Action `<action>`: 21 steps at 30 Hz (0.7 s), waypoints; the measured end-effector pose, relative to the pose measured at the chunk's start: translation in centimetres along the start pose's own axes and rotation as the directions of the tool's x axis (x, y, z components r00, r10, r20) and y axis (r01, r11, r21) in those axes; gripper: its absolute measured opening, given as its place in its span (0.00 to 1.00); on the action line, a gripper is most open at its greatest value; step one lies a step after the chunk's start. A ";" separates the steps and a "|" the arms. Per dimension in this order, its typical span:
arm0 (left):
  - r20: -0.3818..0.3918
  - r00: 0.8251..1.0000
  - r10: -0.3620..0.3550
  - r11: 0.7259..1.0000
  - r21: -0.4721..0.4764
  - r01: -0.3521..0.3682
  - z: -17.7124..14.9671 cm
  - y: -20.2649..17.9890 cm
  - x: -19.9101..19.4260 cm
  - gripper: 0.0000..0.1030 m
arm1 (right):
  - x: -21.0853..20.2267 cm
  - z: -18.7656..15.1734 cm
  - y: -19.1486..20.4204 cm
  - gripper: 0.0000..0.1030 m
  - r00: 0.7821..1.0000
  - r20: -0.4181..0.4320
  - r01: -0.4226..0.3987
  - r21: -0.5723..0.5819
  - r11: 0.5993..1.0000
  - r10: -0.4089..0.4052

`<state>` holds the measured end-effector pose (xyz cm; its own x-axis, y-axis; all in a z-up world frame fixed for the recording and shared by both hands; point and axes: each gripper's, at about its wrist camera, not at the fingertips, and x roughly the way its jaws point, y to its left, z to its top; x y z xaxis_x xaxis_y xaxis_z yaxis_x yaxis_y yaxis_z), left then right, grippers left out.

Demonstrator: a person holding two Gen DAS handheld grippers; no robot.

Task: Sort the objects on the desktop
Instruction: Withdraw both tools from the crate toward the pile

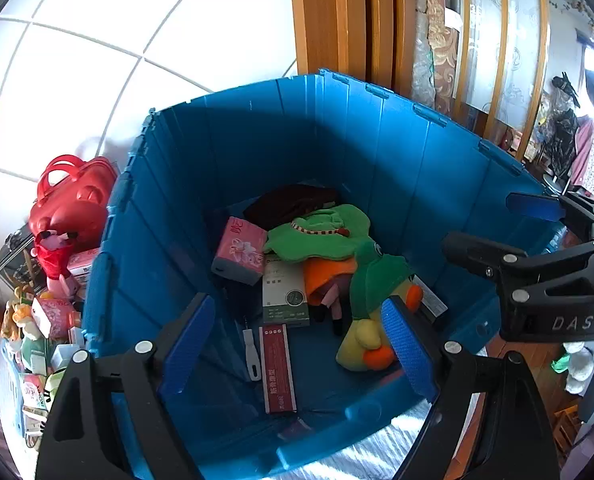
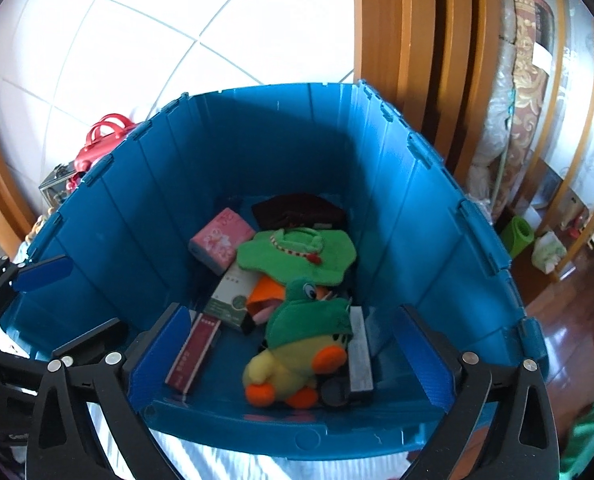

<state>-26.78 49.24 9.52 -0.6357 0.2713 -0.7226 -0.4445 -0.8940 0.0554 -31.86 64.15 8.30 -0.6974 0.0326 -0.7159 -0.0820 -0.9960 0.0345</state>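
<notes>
Both hand-held grippers hover over a blue plastic crate (image 1: 377, 168), each spread wide with nothing between its fingers. Left hand-held gripper (image 1: 301, 344) frames the crate's floor, its blue pads (image 1: 189, 344) standing well apart; right hand-held gripper (image 2: 293, 356) does the same from just beside it, and shows at the right edge of the left wrist view.

Inside the crate, a yellow plush duck (image 2: 285, 368) in a green frog hood lies toward the near wall, orange feet up. A green plush frog hat (image 1: 321, 232) rests behind it, partly over an orange cloth piece (image 1: 329, 276) and a white-and-green box (image 1: 285, 300). A pink tissue pack (image 1: 239, 256) sits near the far left corner, beside a dark maroon cloth (image 1: 293, 204). A long maroon box (image 1: 279, 368) lies flat on the floor, a small grey tool (image 1: 251, 352) just beside it. A grey box (image 2: 359, 352) lies against the duck's right side.

Outside the crate, to its left, a red handbag (image 1: 73, 200) tops a heap of small packs and toys (image 1: 41, 320). White wall tiles (image 1: 97, 60) and a wooden door frame (image 1: 337, 20) stand behind.
</notes>
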 end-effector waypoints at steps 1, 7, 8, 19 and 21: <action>0.009 1.000 0.002 1.000 -0.002 -0.002 -0.1 0.1 -0.4 0.83 | -0.3 0.0 0.2 1.00 1.000 0.009 0.004 -0.002 1.000 -0.004; 0.097 0.995 0.025 1.000 -0.016 -0.024 -1.3 1.8 -3.8 0.83 | -2.8 -0.3 2.0 1.00 0.997 0.079 -0.009 0.009 1.000 0.008; 0.117 0.993 0.034 0.999 -0.022 -0.032 -1.6 2.2 -4.5 0.83 | -3.2 -0.4 2.5 1.00 0.996 0.093 -0.016 0.010 1.000 0.015; 0.177 0.960 0.217 0.962 -0.208 -0.179 -8.1 13.4 -10.9 0.88 | -7.1 -0.4 14.4 1.00 0.930 0.264 -0.226 -0.141 0.964 0.257; 0.153 0.953 0.260 0.944 -0.246 -0.218 -9.6 16.1 -11.5 0.88 | -7.2 -0.3 17.4 1.00 0.915 0.269 -0.261 -0.174 0.949 0.301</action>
<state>-20.57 28.27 12.10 -0.8185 0.0808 -0.5688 -0.1257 -0.9913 0.0400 -28.06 46.60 13.80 -0.8543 -0.2479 -0.4569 0.2284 -0.9686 0.0986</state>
